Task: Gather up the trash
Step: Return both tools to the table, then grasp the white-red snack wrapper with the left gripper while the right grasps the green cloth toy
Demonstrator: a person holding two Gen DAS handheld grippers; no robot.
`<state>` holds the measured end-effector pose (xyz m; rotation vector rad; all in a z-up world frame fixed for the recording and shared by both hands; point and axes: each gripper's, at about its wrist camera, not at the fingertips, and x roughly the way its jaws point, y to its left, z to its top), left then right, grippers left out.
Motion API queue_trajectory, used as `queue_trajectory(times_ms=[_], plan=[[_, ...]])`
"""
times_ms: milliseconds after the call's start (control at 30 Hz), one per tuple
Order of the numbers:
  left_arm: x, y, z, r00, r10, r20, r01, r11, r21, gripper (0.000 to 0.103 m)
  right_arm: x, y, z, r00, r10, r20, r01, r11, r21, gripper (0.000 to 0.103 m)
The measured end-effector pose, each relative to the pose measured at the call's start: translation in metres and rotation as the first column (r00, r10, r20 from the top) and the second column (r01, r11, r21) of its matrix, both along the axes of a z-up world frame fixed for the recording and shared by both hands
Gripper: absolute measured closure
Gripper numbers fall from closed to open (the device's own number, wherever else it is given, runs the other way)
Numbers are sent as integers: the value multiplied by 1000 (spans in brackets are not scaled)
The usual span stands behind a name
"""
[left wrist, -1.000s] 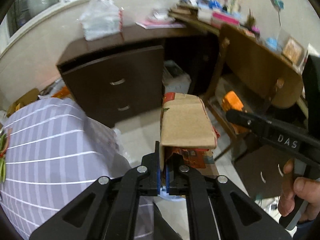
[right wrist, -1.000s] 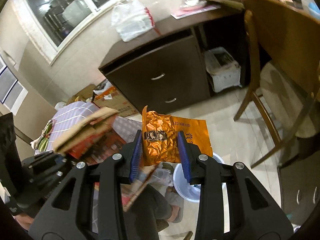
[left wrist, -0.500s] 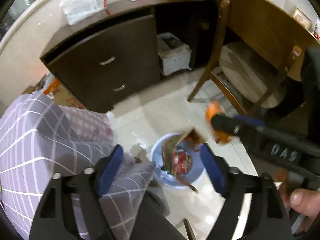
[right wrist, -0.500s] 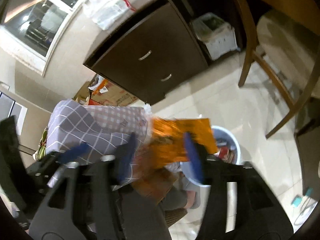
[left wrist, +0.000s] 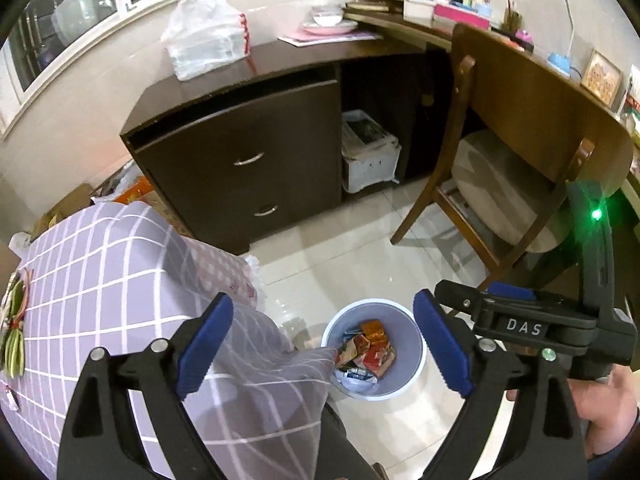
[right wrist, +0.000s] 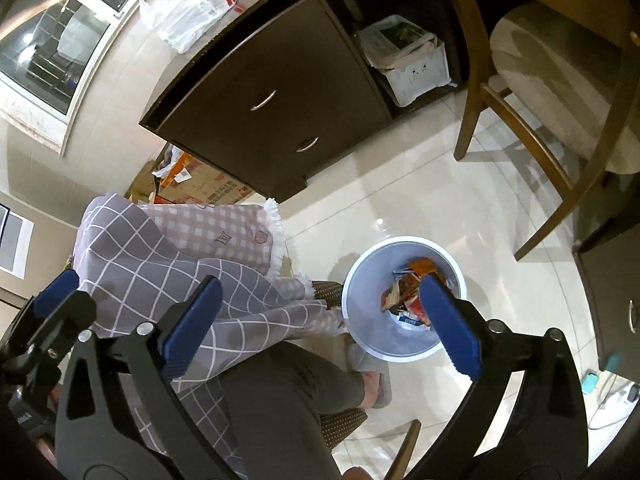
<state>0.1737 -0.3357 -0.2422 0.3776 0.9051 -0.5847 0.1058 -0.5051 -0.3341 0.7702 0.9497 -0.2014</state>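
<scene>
While angled down, both hand-held grippers, left hand-held gripper [left wrist: 322,344], right hand-held gripper [right wrist: 320,320], jaws opening, empty

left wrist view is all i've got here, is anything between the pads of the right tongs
Observer: No. The right wrist view shows the right tongs opening above the bin, with nothing between the pads.
Operator: ok, anything on the floor near the bin that i can't see
Observer: Yes, a foot in a grey slipper rests close beside the bin's near rim. I cannot tell whether it touches.
</scene>
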Motion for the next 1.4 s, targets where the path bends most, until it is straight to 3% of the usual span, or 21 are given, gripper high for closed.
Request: queue_trajectory(times_ms=[267,500,867,1167,1400], plan=[[-8,33,31,998,28,50,-25,998,-59,11,9,22,35,998,33,46,-31,999,-44,6],[-9,81,59,993,96,74,-86,987,-133,10,26,62,80,987,126,97,-115,987,-117,6],[-9,177,87,961,253,113,-229,955,-189,10,63,152,137,938,315,148,-276,933,-232,6],[-7,261,95,903,407,135,-376,903,-210,10,90,228,155,879,451,155,-399,874,-277,6],[-3,335,78,827,550,118,-524,830,-192,10,110,283,158,826,548,132,-489,813,-316,6]])
